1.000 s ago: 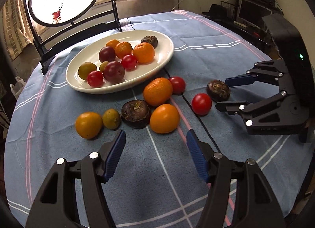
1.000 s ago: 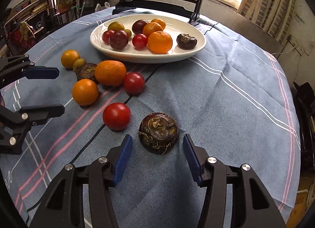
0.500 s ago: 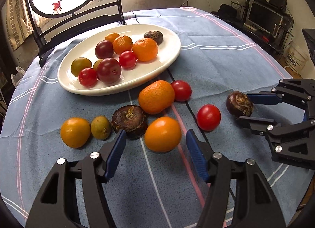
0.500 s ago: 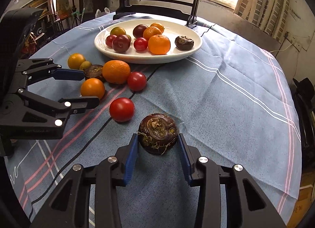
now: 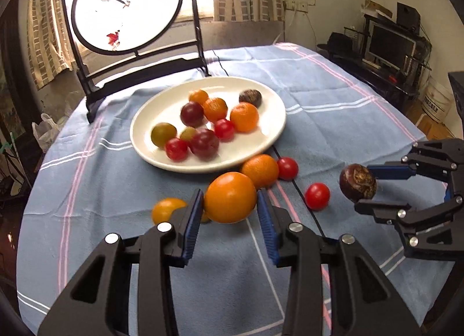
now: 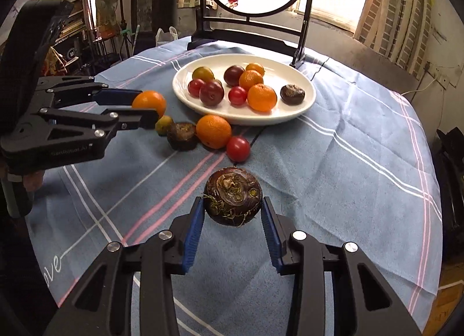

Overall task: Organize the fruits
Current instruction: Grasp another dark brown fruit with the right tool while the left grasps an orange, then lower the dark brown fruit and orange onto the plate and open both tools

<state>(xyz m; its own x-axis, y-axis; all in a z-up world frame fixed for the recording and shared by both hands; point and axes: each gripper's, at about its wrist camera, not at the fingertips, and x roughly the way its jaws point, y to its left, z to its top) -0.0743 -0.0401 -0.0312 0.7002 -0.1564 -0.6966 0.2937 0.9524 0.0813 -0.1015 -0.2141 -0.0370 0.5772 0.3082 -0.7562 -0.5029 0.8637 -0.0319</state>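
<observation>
My left gripper point(image 5: 229, 191) has its jaws closing on an orange point(image 5: 230, 196), which hangs clear of the blue cloth; in the right wrist view this gripper point(image 6: 146, 107) and orange point(image 6: 149, 101) hang at the left. My right gripper point(image 6: 233, 201) is shut on a dark brown water chestnut point(image 6: 233, 195), also lifted off the cloth. The left wrist view shows that chestnut point(image 5: 358, 182) at the right. A white oval plate point(image 5: 162, 104) beyond holds several fruits. Loose on the cloth lie a mandarin point(image 5: 259, 170), two cherry tomatoes point(image 5: 287, 168) point(image 5: 317, 196) and another chestnut point(image 6: 182, 136).
A small yellow-orange fruit point(image 5: 166, 210) and a greenish one point(image 6: 163, 125) lie left of the loose group. A round painted screen on a black stand point(image 5: 127, 5) stands at the table's far edge behind the plate. The cloth to the right of the plate point(image 6: 362, 133) is bare.
Both grippers closed: the left on the orange, the right on the water chestnut. Both have since risen, and each fruit is off the cloth.
</observation>
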